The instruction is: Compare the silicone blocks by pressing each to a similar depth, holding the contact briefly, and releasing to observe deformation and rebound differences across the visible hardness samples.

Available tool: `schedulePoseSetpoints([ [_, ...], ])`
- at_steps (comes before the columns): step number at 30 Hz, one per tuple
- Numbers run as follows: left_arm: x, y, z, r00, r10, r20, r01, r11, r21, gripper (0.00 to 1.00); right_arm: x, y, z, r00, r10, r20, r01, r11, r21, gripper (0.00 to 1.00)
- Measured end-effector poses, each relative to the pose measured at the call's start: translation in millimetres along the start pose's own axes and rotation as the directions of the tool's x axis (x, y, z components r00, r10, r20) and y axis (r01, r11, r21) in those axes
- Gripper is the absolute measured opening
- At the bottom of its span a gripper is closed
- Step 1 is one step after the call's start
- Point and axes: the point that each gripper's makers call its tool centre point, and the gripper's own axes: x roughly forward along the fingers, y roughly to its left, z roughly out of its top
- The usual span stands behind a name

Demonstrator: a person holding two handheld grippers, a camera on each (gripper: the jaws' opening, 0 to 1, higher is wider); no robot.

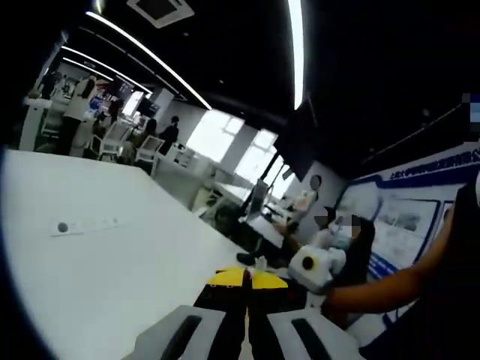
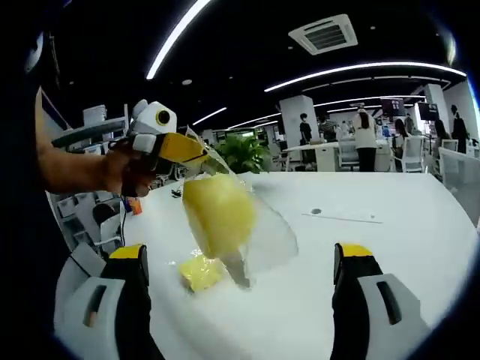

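Currently the left hand-held gripper (image 2: pixel 196 156), jaws clamped together on a clear bag (image 2: pixel 259 229), is lifting a pale yellow silicone block (image 2: pixel 217 211) inside it above the white worktop (image 2: pixel 390 255). The right hand-held gripper (image 2: pixel 240 262) is waiting with jaws wide apart, and a second yellow block (image 2: pixel 199 271) is lying on the worktop below. Pressing appears not yet begun; next, I judge, the bagged block needs freeing and setting down

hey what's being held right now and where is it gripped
The left gripper pinches the top edge of a clear plastic bag holding a yellow silicone block, lifted above the white table. The right gripper is open, holding nothing.
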Motion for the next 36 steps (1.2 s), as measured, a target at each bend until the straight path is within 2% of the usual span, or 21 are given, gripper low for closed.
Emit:
schedulePoseSetpoints([
  [3, -3.5, -4.2, 1.1, 1.0, 0.0, 0.012, 0.0, 1.0, -0.01, 0.0, 7.7, 7.0, 9.5, 0.999, 0.037, 0.026, -0.037, 0.999, -0.006, 0.95],
  [4, -4.5, -6.0, 1.4, 1.0, -0.003, 0.013, 0.003, 1.0, -0.01, 0.0, 8.6, 10.9, 13.7, 0.997, 0.057, 0.044, -0.058, 0.998, 0.004, 0.9],
  [5, -5.6, -7.6, 1.9, 1.0, -0.004, 0.015, 0.004, 1.0, -0.008, 0.0, 9.4, 20.8, 23.9, 0.989, 0.111, 0.093, -0.115, 0.993, 0.039, 0.83],
  [6, -7.8, -9.0, 3.1, 1.0, -0.003, 0.02, 0.003, 1.0, -0.009, 0.0, 10.0, 23.7, 27.5, 0.986, 0.126, 0.105, -0.131, 0.991, 0.041, 0.79],
  [8, -12.1, -12.0, 6.0, 0.999, -0.008, 0.034, 0.009, 1.0, -0.02, 0.0, 13.3, 25.1, 29.8, 0.986, 0.123, 0.111, -0.126, 0.992, 0.023, 0.76],
  [12, -18.2, -17.9, 12.1, 0.998, -0.016, 0.054, 0.017, 0.999, -0.031, 0.0, 17.5, 33.8, 31.8, 0.979, 0.165, 0.119, -0.169, 0.985, 0.028, 0.67],
  [17, -25.6, -19.9, 17.9, 0.997, -0.015, 0.071, 0.017, 0.999, -0.036, 0.0, 19.4, 41.4, 44.7, 0.967, 0.188, 0.17, -0.197, 0.979, 0.042, 0.58],
  [25, -33.1, -24.5, 22.3, 0.995, -0.019, 0.1, 0.025, 0.998, -0.051, 0.0, 19.0, 46.7, 54.5, 0.958, 0.213, 0.195, -0.224, 0.974, 0.039, 0.43],
  [29, -34.1, -26.6, 21.2, 0.995, -0.022, 0.1, 0.028, 0.998, -0.053, 0.0, 20.1, 49.0, 53.1, 0.958, 0.217, 0.186, -0.228, 0.973, 0.038, 0.42],
  [36, -38.4, -26.9, 19.0, 0.994, -0.024, 0.105, 0.031, 0.997, -0.068, 0.0, 20.6, 54.7, 48.9, 0.956, 0.24, 0.171, -0.25, 0.967, 0.04, 0.35],
])
